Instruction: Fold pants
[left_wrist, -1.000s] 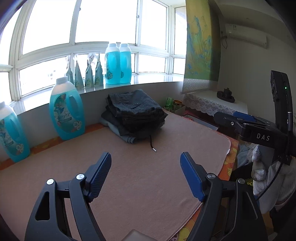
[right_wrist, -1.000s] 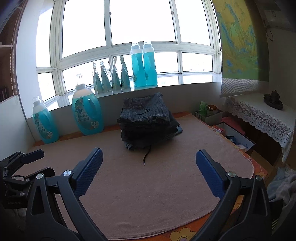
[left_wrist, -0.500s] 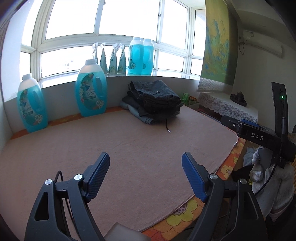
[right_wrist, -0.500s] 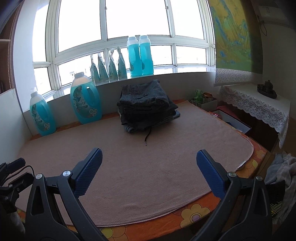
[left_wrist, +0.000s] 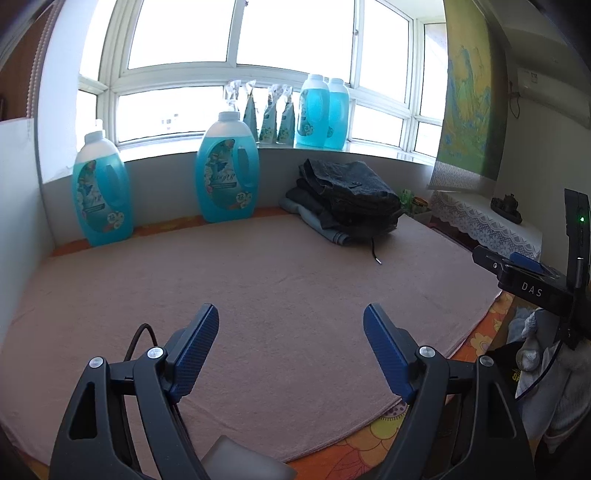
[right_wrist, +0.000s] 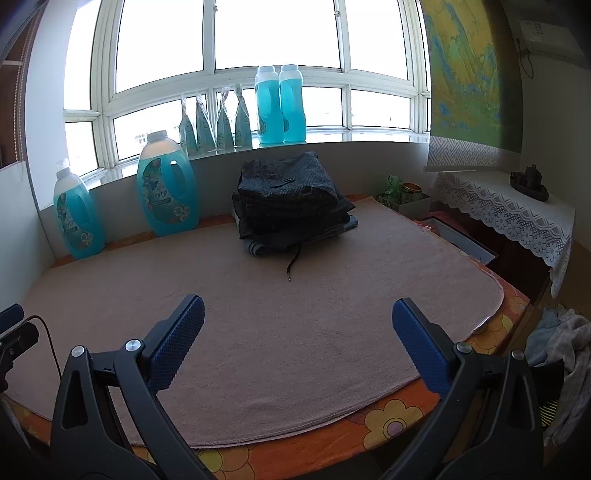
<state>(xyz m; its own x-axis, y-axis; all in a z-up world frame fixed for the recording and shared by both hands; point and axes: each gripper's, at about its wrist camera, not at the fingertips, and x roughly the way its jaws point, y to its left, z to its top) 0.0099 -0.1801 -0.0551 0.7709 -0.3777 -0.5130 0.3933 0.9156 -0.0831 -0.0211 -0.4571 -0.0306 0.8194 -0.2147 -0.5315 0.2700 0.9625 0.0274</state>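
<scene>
Both tools idle over bare pink mat (right_wrist: 295, 332), left gripper (left_wrist: 290, 332) and right gripper (right_wrist: 297, 325) spread wide and empty, folded pants (right_wrist: 290, 195) stacked at far edge by window; seemingly between garments, next move likely fetching one from the heap of clothes (right_wrist: 557, 347) beside the table

Behind the stack of folded pants (right_wrist: 290, 199), the wall's base is hidden, and the lower garments show only their edges. Labels on the detergent bottles (right_wrist: 166, 195) left of the stack are too blurred to read. Right of the stack, a heap of pale cloth (right_wrist: 561, 343) is cut by the frame edge.
</scene>
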